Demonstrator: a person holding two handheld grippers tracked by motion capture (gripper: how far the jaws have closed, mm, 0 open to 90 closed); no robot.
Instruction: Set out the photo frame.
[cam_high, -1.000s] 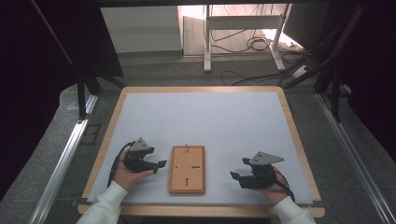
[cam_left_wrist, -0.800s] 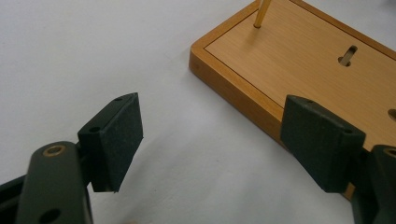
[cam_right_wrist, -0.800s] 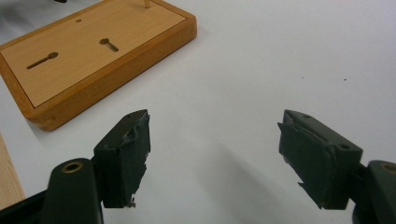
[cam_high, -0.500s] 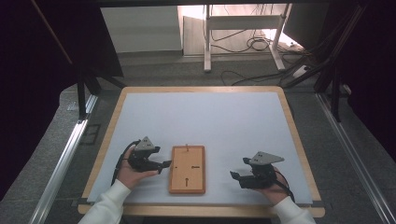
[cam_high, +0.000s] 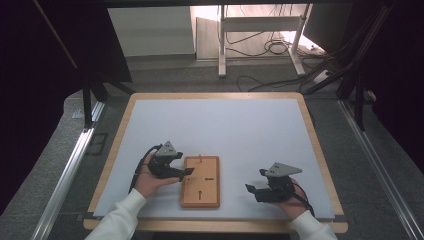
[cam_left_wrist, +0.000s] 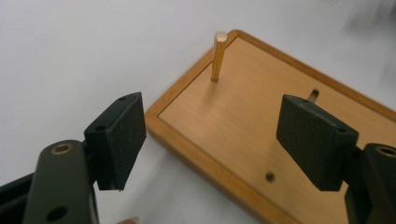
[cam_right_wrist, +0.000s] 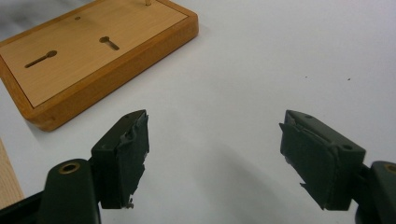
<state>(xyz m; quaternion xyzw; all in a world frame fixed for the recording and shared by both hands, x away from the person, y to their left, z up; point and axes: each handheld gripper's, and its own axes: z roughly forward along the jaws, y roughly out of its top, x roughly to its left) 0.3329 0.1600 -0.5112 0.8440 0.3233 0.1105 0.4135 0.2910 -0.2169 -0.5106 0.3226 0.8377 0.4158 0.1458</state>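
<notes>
Rigid wooden pegboard with a brass peg at 12 o'clock, likely light; grip its long edges. Left gripper and right gripper both gape empty.

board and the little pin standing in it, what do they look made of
The board looks like wood: warm brown, faint straight grain, a darker raised rim, satin rather than glossy. The pin looks like brass or similar gold-toned metal, with a smooth shine down its length, though painted or plated steel can't be ruled out.
</notes>
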